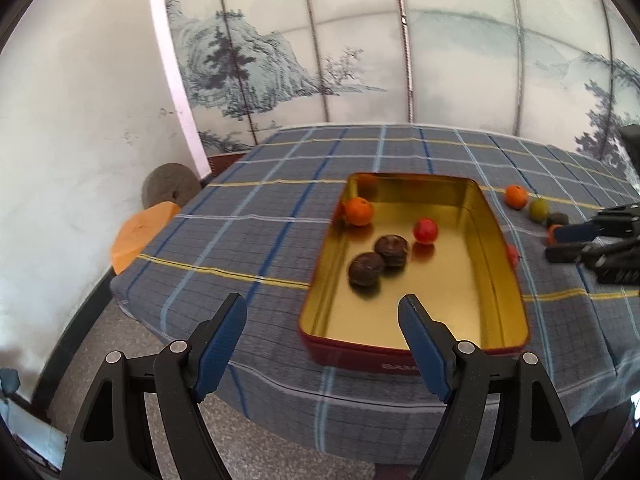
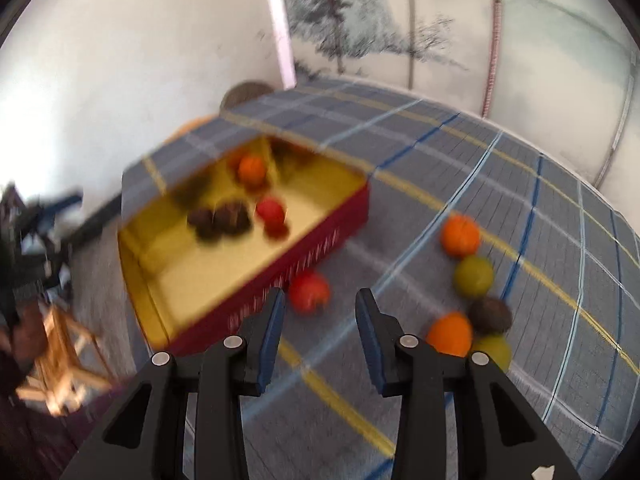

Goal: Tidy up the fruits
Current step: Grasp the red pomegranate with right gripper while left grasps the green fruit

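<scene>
Gold-lined and red-walled, the tin [image 1: 412, 354] on the plaid-covered table [image 1: 248, 216] already carries four fruits: an orange [image 1: 359, 211] against its far left wall, two dark brown fruits [image 1: 379, 261] touching each other mid-floor, and a red fruit [image 1: 425, 231] just to their right. The job looks partly done. The left gripper [image 1: 322, 314] hovers at the tin's near end, jaws spread wide and empty, all four fruits lying beyond them.

Outside the tin, work remains. A loose red fruit [image 2: 309, 291] sits just beside the tin's red outer wall; the right gripper [image 2: 320, 312] hangs above it, jaws moderately open with nothing between them, the fruit just ahead of the gap and slightly toward the left jaw. Farther right, five more wait in a close cluster on the cloth: an orange one [image 2: 460, 236], a green one [image 2: 473, 275], a dark one [image 2: 490, 314], another orange [image 2: 450, 333] and another green [image 2: 494, 350]. The right wrist view is motion-blurred, so finer detail is unclear.
</scene>
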{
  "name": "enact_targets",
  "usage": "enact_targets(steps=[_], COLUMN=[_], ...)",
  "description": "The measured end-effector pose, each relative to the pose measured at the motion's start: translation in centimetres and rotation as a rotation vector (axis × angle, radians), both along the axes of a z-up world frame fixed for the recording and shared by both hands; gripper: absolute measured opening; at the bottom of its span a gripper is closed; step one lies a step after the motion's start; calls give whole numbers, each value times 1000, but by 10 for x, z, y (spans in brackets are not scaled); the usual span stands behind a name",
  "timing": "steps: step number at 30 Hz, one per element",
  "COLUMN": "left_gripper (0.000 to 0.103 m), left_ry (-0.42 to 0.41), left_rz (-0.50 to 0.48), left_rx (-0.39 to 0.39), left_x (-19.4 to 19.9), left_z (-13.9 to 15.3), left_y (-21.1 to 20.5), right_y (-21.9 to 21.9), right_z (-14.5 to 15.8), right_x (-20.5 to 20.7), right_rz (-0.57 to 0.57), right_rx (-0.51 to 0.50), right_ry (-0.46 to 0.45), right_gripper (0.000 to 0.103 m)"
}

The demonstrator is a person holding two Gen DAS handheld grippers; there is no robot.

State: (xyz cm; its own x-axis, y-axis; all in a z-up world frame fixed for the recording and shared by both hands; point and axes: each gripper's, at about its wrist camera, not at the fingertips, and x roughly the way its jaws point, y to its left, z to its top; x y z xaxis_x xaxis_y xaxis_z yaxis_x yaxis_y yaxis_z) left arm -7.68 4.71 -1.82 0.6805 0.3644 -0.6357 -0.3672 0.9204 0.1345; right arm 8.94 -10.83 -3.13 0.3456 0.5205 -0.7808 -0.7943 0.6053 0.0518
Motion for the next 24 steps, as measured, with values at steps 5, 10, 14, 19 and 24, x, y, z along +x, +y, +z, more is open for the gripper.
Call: enact_targets(steps=[5, 10, 14, 19, 24], left_gripper=[79, 80, 80, 80, 80], left_ry=[-10, -3, 21, 35, 31], left_rz=[-10, -14, -27, -88, -242], left_rx=[25, 26, 43, 44, 6], left_x=[-2, 0, 5, 14, 23], left_z=[7, 8, 8, 14, 30], left_y=[-6, -7, -11, -24, -53], right_y=[22, 38, 51, 22, -88], right_z=[-23, -38, -50, -37, -8], right_x=[-2, 13, 25, 16, 10], right_rz=[97, 143, 150, 72, -181], right_rx=[-108, -121, -126, -5, 107], right_ry=[-37, -13, 16, 12, -48], right_gripper=[37, 37, 34, 30, 30])
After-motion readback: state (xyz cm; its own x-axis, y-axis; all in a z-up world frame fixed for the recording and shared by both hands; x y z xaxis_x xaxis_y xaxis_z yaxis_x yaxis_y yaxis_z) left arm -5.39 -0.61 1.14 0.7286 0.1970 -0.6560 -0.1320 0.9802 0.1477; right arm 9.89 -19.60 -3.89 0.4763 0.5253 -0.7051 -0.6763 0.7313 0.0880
